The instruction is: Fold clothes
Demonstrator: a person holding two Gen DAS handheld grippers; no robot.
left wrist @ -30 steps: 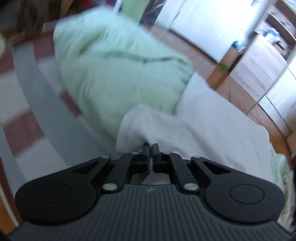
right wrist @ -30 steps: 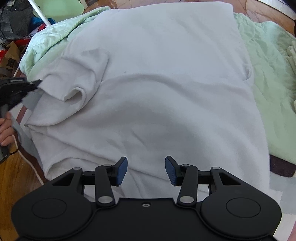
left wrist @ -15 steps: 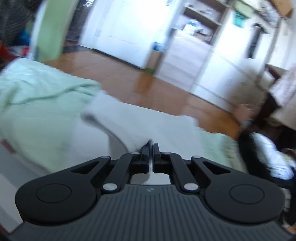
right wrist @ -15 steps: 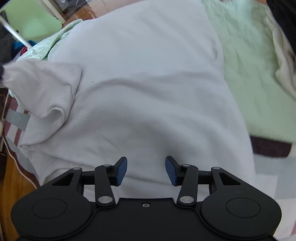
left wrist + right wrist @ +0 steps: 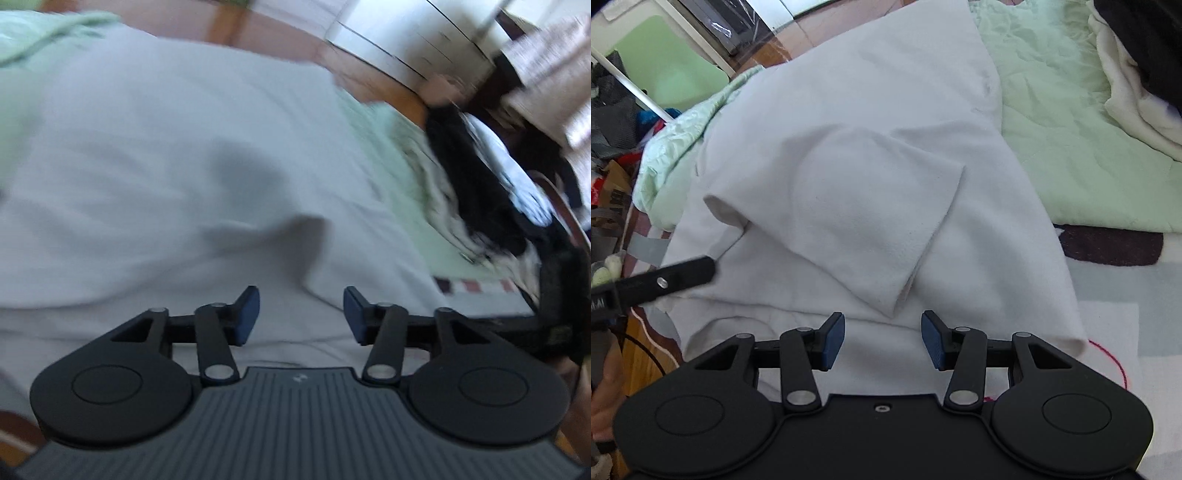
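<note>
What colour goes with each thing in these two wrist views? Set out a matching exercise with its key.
Things:
1. garment
2. quilt
3. pads of the right gripper
4. patch on the cover near the quilt

Colours:
A. dark maroon
B. white
C. pale green
D. blue

Pairs: 1-B, 2-C, 3-D, 4-A

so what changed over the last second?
The left claw carried the sleeve across onto the shirt body, and its jaws are now opening with nothing between them; the sleeve lies folded there. The right claw stayed open and empty above the shirt's near edge.
</note>
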